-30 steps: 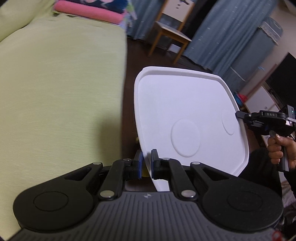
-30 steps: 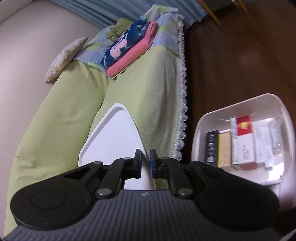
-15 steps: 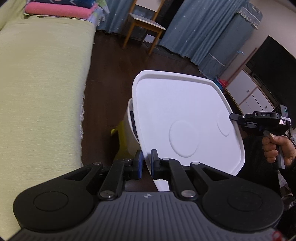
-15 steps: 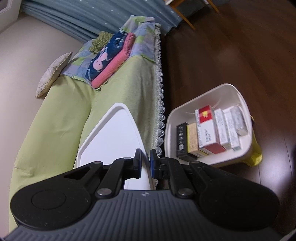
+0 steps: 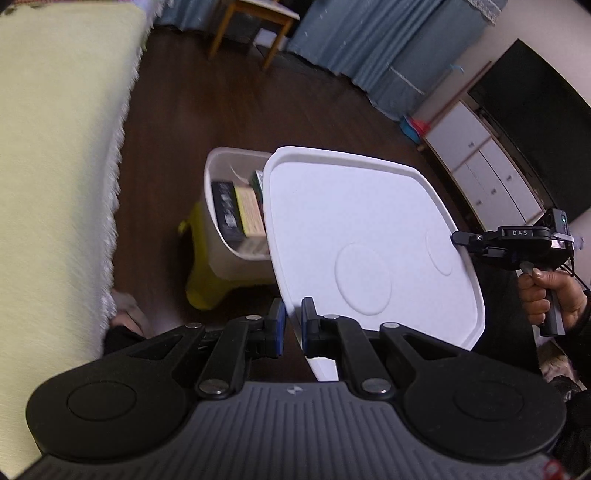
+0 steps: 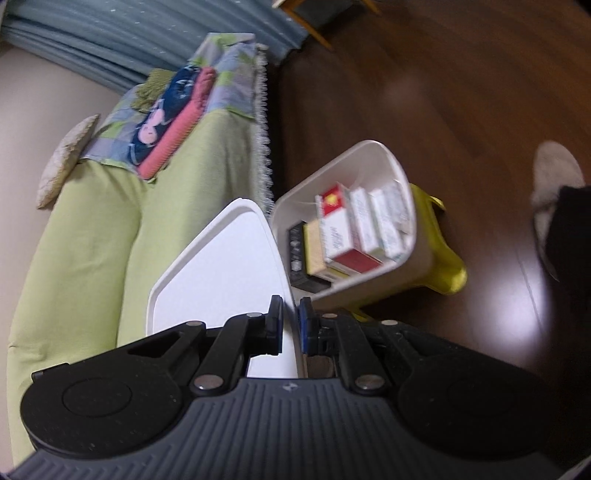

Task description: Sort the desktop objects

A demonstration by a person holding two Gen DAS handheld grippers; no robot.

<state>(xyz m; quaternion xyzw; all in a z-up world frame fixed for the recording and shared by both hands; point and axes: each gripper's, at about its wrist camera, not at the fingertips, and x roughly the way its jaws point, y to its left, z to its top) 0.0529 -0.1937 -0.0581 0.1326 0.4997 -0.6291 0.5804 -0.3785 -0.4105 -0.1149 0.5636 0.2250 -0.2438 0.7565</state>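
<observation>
Both grippers hold a flat white lid in the air. My left gripper is shut on its near edge. On the opposite edge my right gripper is shut, and a hand holds that gripper's handle. In the right wrist view the lid runs edge-on between the shut fingers of my right gripper. Beyond and below the lid stands a white bin on a yellow stool. The bin holds several boxes, among them a red and white box and a black box.
A sofa with a light green cover fills the left, with folded cloths and a cushion at its far end. Dark wood floor surrounds the stool. A wooden chair, blue curtains, white cabinet and a dark screen stand further back.
The lid, held by both grippers, has swung away from the sofa toward the bin. The bin and its boxes now sit closer and more central in both views.
</observation>
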